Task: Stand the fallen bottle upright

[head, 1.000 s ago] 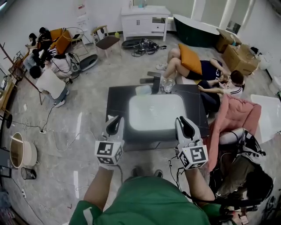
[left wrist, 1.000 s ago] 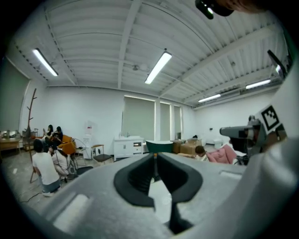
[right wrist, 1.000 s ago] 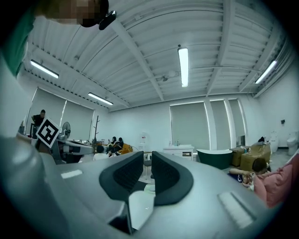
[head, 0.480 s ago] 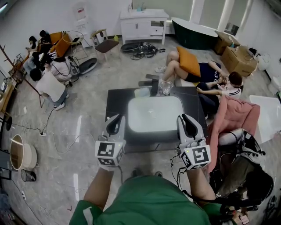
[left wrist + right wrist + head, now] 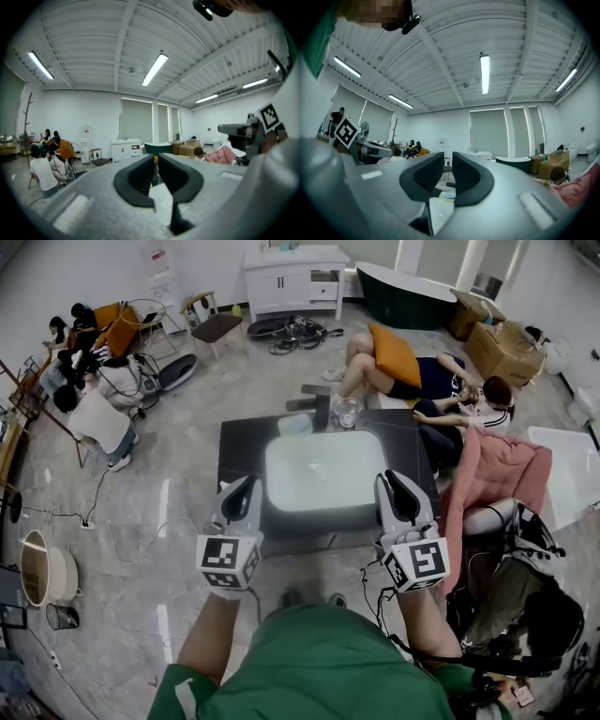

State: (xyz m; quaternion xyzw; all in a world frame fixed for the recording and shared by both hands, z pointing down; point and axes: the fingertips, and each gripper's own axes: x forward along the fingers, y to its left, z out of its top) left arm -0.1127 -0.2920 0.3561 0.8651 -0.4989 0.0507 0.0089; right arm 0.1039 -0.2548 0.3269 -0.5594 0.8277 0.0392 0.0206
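Both grippers are hovering at the near edge of the dark worktop (image 5: 242, 442), the left gripper (image 5: 246, 488) toward its near-left corner and the right gripper (image 5: 396, 486) toward its near-right. Each is showing its jaws drawn together to a thin slit with nothing between them. The white basin (image 5: 274, 474) is taking up the middle of the worktop between the two grippers, leaving only narrow dark margins along the sides and a slightly wider strip at the far edge. The bottle (image 5: 293, 424), small and pale, is lying on its side on that far strip, just beyond the basin's far-left corner and well apart from both grippers. A dark faucet (image 5: 323, 414) is standing just beside it, with a clear glass (image 5: 347, 412) upright on the faucet's other side. Grey floor is lying open to the left of the worktop, while a person under a pink cover (image 5: 497, 474) is crowding its right side. A white cabinet (image 5: 291, 277) and a dark bathtub (image 5: 408, 296) are lining the far wall.
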